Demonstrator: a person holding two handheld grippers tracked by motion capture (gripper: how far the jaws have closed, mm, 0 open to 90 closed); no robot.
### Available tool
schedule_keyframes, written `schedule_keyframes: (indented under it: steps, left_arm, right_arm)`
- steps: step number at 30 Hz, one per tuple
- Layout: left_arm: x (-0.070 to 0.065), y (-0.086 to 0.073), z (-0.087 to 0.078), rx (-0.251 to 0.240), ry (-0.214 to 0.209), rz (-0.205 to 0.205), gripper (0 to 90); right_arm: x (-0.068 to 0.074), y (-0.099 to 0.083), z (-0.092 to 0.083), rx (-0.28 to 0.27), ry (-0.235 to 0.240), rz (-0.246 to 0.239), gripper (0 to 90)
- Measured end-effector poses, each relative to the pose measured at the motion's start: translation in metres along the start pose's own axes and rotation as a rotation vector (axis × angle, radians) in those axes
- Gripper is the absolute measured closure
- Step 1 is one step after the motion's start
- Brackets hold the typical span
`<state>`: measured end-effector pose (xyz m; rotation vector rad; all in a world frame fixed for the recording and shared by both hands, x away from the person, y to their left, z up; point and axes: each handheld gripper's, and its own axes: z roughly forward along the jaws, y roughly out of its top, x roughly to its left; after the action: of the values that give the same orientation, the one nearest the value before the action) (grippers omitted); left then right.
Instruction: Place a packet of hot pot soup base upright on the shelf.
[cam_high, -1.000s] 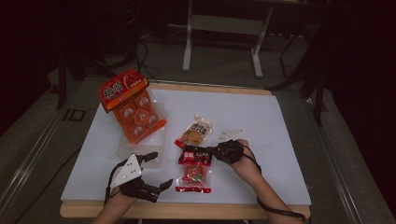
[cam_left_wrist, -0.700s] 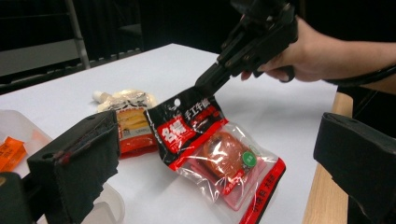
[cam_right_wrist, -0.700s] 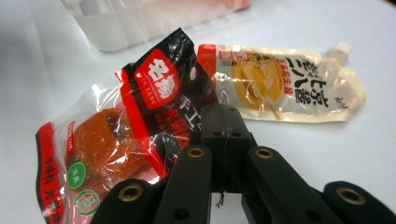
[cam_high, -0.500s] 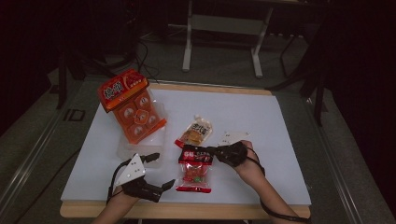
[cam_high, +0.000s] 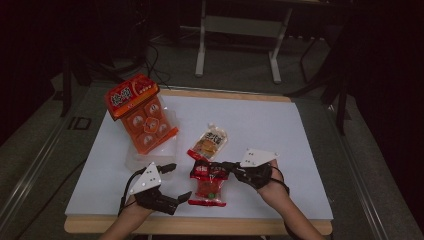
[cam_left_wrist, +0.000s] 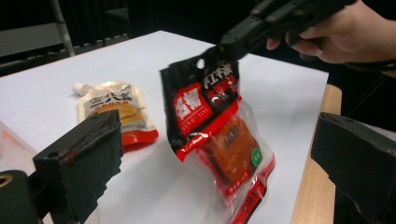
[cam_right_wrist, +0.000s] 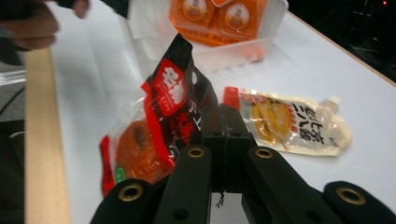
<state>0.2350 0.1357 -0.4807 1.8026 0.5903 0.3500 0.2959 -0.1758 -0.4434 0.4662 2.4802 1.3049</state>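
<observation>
A red-and-black snack packet (cam_high: 210, 184) with an orange piece inside hangs tilted near the table's front edge. My right gripper (cam_high: 216, 166) is shut on the packet's top edge; in the right gripper view both jaws press together on the black top of the packet (cam_right_wrist: 163, 116). In the left gripper view the packet (cam_left_wrist: 219, 135) stands raised with its lower end down at the white tabletop, and the right gripper (cam_left_wrist: 233, 44) pinches its top corner. My left gripper (cam_high: 176, 182) is open just left of the packet, its fingers (cam_left_wrist: 88, 154) wide apart and holding nothing.
A yellow spouted pouch (cam_high: 210, 142) lies flat just behind the packet. At the back left, an orange multi-cup pack (cam_high: 142, 117) leans in a clear plastic tray (cam_high: 134, 161). The white sheet ends at a wooden front edge (cam_high: 200, 226).
My right gripper has risen with the packet's top edge, so the packet now tilts up off the table. The left gripper has stayed put.
</observation>
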Motion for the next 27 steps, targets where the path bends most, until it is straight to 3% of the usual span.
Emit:
schedule_keyframes:
  steps: [7, 12, 23, 24, 25, 26, 27]
  left_arm:
    - [0.003, 0.004, 0.002, 0.003, 0.008, -0.001, 2.8]
    - [0.003, 0.007, 0.003, 0.006, -0.008, 0.004, 7.9]
    - [0.001, 0.012, 0.013, 0.022, -0.067, 0.025, 39.1]
    - [0.002, 0.012, 0.014, 0.034, -0.095, 0.024, 44.9]
    - [0.002, 0.012, 0.014, 0.034, -0.095, 0.024, 49.9]
    - [0.005, 0.011, 0.016, 0.041, -0.144, 0.027, 51.5]
    - [0.005, 0.011, 0.016, 0.041, -0.144, 0.027, 52.6]
  right_arm:
    - [0.009, 0.005, -0.008, -0.019, 0.012, -0.029, 90.0]
    - [0.017, 0.008, -0.012, -0.035, 0.019, -0.043, 90.0]
    - [0.032, 0.008, -0.024, -0.057, 0.043, -0.074, 90.0]
    - [0.033, 0.008, -0.025, -0.062, 0.046, -0.074, 90.0]
    - [0.033, 0.008, -0.025, -0.062, 0.046, -0.074, 90.0]
    - [0.035, 0.008, -0.026, -0.061, 0.049, -0.079, 90.0]
    - [0.035, 0.008, -0.026, -0.061, 0.049, -0.079, 90.0]
